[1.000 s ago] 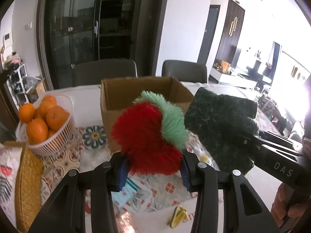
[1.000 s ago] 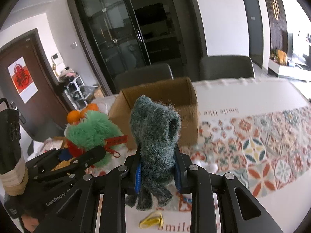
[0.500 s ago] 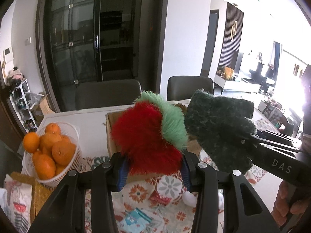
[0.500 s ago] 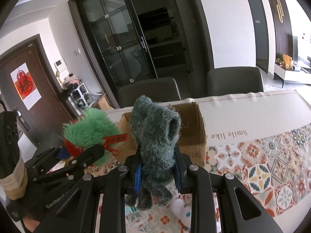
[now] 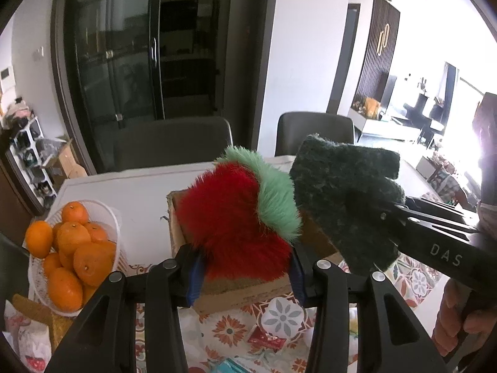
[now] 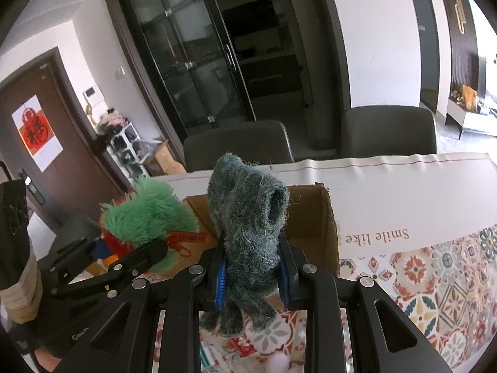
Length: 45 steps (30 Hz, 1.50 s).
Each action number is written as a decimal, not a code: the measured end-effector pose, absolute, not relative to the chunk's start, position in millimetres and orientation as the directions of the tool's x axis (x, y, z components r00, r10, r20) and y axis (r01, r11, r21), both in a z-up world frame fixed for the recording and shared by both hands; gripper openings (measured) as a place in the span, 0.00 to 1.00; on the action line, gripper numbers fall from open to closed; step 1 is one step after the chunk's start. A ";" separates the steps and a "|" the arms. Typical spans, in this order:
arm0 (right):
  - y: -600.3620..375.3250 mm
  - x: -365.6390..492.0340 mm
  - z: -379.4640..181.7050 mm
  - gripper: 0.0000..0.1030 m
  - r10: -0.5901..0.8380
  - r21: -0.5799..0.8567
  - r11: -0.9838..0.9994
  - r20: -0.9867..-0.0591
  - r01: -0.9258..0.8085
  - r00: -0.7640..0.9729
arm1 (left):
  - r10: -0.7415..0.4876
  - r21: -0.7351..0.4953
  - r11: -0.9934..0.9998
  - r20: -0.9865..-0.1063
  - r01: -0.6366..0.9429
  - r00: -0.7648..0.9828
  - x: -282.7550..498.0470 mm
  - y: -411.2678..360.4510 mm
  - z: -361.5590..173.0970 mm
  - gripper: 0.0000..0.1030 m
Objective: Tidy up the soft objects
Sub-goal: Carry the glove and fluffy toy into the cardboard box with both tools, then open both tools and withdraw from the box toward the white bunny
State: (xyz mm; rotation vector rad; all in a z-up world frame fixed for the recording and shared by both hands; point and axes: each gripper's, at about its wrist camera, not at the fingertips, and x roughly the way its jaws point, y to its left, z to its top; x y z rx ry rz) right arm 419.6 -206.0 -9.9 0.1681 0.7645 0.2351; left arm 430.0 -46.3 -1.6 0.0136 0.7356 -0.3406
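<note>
- Left gripper (image 5: pixel 245 275): clamped on a red and green furry plush (image 5: pixel 239 217), held in the air above the near wall of the cardboard box (image 6: pixel 323 217).
- Right gripper (image 6: pixel 251 283): closed on a dark green knitted glove (image 6: pixel 248 217), also aloft, just in front of the same box, fingers dangling below the pads.
- Progress: both soft items are picked up and carried close to the box; neither is inside it yet. Release into the box remains, in my judgement. Box contents are hidden by the held items.
- Bystanding items: white basket of oranges (image 5: pixel 71 248) to the left of the box, on the patterned tablecloth (image 6: pixel 435 279).
- Writing: "Smile like" printed on the tablecloth; "DAS" on the right gripper's body; a red tag (image 6: pixel 186 237) on the plush, text too small to read; a red paper character on the brown door (image 6: pixel 34 130).
</note>
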 end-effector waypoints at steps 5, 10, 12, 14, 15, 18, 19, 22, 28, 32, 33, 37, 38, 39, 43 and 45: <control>-204.7 451.4 -27.6 0.26 0.271 0.231 0.962 -0.714 -0.149 0.646 | -0.297 -0.115 0.944 -0.703 0.308 0.646 458.1 -48.6 -19.9 0.44; -205.3 477.5 -51.1 0.26 0.269 0.228 0.963 -0.766 -0.143 0.584 | -0.278 -0.106 0.946 -0.753 0.307 0.597 484.7 -55.7 -41.1 0.45; -203.2 486.0 -60.1 0.27 0.272 0.228 0.962 -0.786 -0.149 0.556 | -0.272 -0.103 0.945 -0.772 0.310 0.574 495.1 -58.3 -49.3 0.48; -200.4 493.1 -66.2 0.30 0.271 0.221 0.962 -0.799 -0.158 0.536 | -0.269 -0.101 0.944 -0.787 0.315 0.555 499.1 -60.2 -56.3 0.52; -199.0 495.6 -68.7 0.30 0.272 0.218 0.962 -0.805 -0.164 0.528 | -0.266 -0.102 0.944 -0.796 0.313 0.544 501.9 -60.8 -59.9 0.55; -195.3 502.6 -76.0 0.34 0.263 0.201 0.964 -0.820 -0.174 0.508 | -0.262 -0.107 0.946 -0.811 0.307 0.523 507.2 -60.4 -66.5 0.65; -195.2 504.0 -77.3 0.43 0.263 0.201 0.964 -0.821 -0.174 0.507 | -0.253 -0.102 0.949 -0.812 0.299 0.526 507.9 -59.9 -67.3 0.66; -197.5 504.9 -73.9 0.67 0.246 0.193 0.969 -0.808 -0.154 0.536 | -0.242 -0.095 0.953 -0.810 0.287 0.534 504.9 -59.1 -64.9 0.71; -201.2 496.0 -54.3 0.67 0.168 0.134 0.986 -0.788 -0.100 0.593 | -0.206 -0.065 0.965 -0.786 0.253 0.583 497.1 -55.6 -51.2 0.76; -205.3 482.3 -42.5 0.68 0.126 0.114 0.992 -0.781 -0.058 0.611 | -0.193 -0.049 0.968 -0.769 0.245 0.610 483.3 -52.2 -39.9 0.81; -205.5 477.9 -39.5 0.70 0.121 0.113 0.992 -0.780 -0.052 0.614 | -0.192 -0.047 0.969 -0.764 0.244 0.616 478.9 -51.8 -37.0 0.82; -207.0 459.3 -27.4 0.74 0.095 0.095 0.995 -0.769 -0.033 0.632 | -0.174 -0.028 0.971 -0.759 0.236 0.628 463.0 -49.3 -27.1 0.84; -206.2 453.9 -24.2 0.76 0.083 0.083 0.996 -0.766 -0.030 0.638 | -0.172 -0.024 0.971 -0.757 0.236 0.630 458.5 -49.0 -24.9 0.85; -206.1 449.7 -21.7 0.77 0.078 0.075 0.997 -0.763 -0.032 0.642 | -0.172 -0.020 0.971 -0.755 0.240 0.633 452.5 -48.0 -22.4 0.87; -202.8 430.9 -12.0 0.82 0.049 0.034 0.999 -0.754 -0.036 0.655 | -0.143 0.024 0.969 -0.754 0.245 0.641 436.4 -48.3 -16.3 0.89; -201.0 420.7 -8.6 0.83 0.030 0.011 0.999 -0.755 -0.033 0.655 | -0.137 0.042 0.966 -0.755 0.255 0.642 427.7 -48.7 -14.1 0.91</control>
